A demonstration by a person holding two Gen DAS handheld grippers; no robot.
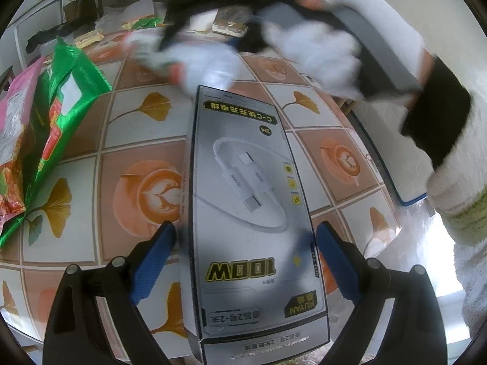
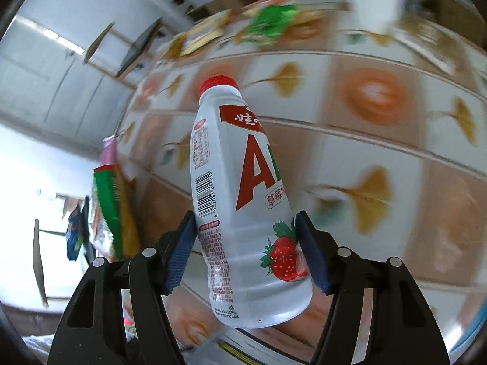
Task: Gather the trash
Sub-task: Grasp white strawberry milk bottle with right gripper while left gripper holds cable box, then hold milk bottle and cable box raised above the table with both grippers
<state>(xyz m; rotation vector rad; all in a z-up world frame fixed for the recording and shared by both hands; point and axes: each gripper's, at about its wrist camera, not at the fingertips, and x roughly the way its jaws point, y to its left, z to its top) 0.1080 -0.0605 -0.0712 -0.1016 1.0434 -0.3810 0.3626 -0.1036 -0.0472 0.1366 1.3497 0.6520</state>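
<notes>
One cable box, one strawberry drink bottle, two hand-held grippers, one green snack bag

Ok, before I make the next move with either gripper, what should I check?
1. Right gripper grip on the bottle: ok, both pads sit against its sides.
2. Red cap on the bottle: ok.
3. Left gripper lined up on the cable box: ok, box lies between the open jaws.
4. Left pads on the box: not ok, gaps on both sides.
5. Trash bin location: cannot tell, none in either view.
6. Table finished: not ok, green wrapper remains.
</notes>
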